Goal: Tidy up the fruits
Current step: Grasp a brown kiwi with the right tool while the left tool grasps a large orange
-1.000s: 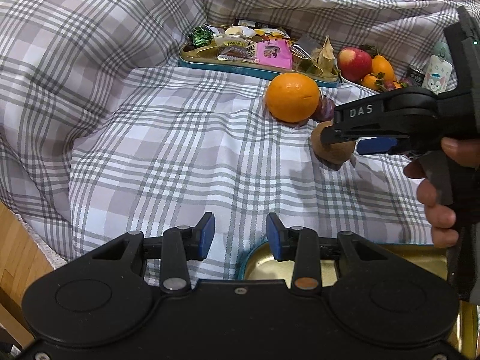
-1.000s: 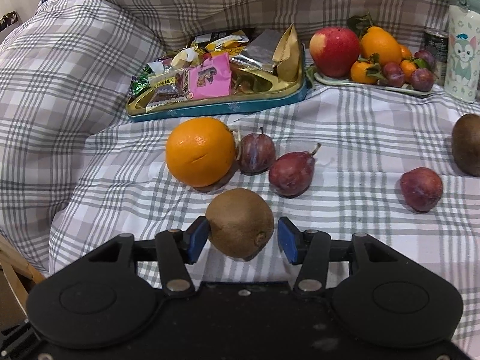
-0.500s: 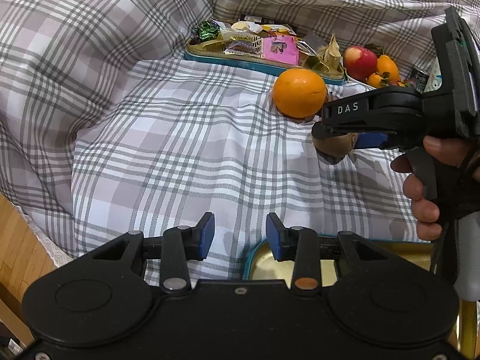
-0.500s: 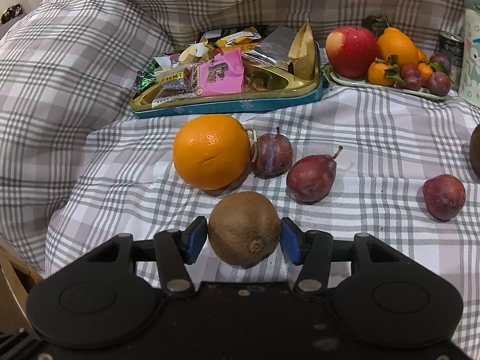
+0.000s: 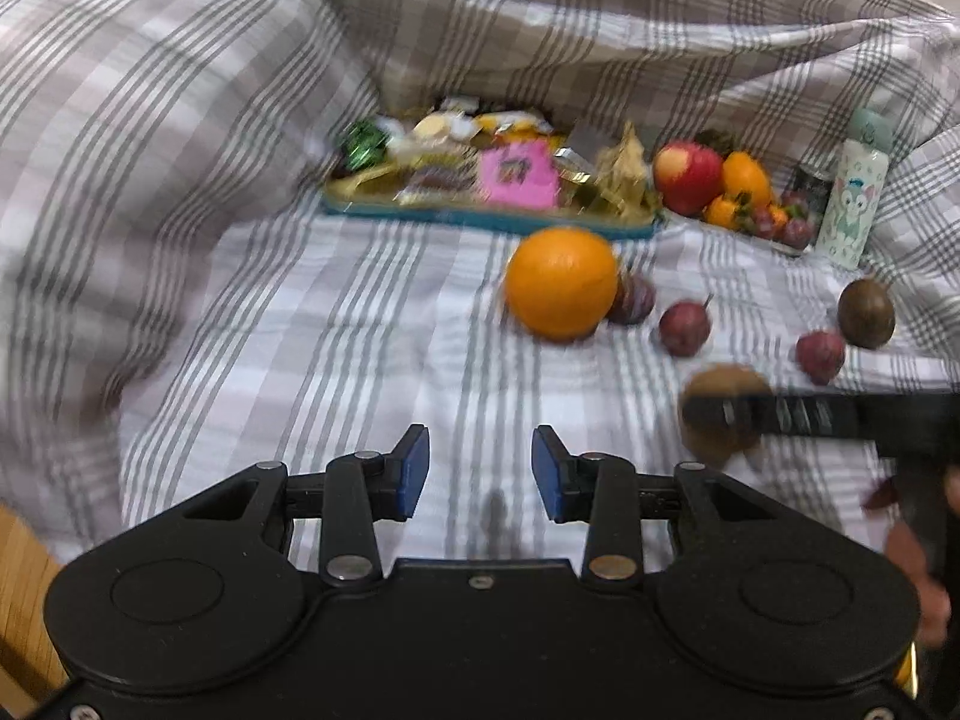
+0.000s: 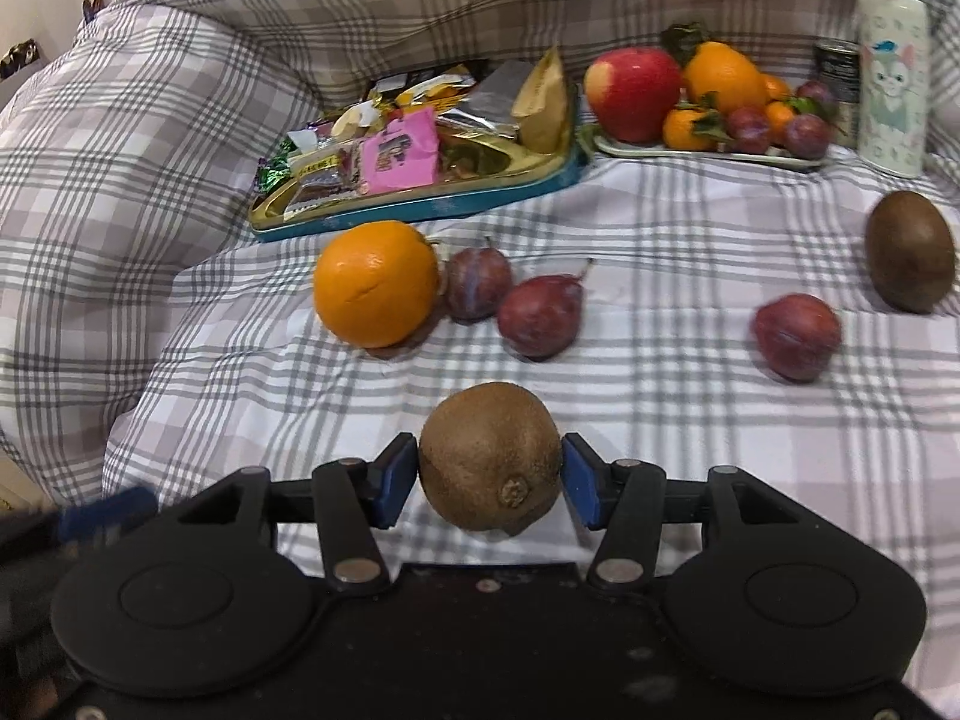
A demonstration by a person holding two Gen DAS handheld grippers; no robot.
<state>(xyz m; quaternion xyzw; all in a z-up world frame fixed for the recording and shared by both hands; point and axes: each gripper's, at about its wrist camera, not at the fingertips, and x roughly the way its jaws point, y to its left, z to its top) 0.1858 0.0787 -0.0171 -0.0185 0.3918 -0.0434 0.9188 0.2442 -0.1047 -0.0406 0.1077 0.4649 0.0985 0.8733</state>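
Brown kiwi (image 6: 489,459) sits between the right gripper's (image 6: 489,483) blue pads, both pads pressing its sides; jaws have just been widening with the kiwi between them, and the grip holds. Kiwi is lifted off the plaid cloth (image 6: 660,396), near the camera. Left gripper (image 5: 480,468) has jaws parted, nothing between them, cloth below.

On the cloth behind the held kiwi: orange (image 6: 377,283), plum (image 6: 477,283) touching its right side, red pear (image 6: 540,315) just beside the plum. Another plum (image 6: 795,336) lies well apart to the right, second kiwi (image 6: 909,251) further right and back.

Blue-rimmed tin tray (image 6: 420,213) at the back holds snack packets. White plate (image 6: 708,153) right of it carries an apple (image 6: 633,93), oranges and small plums. Cartoon bottle (image 6: 891,66) stands upright beside the plate, a can (image 6: 837,72) behind. Left view is motion-blurred; right gripper and kiwi show at its right edge.
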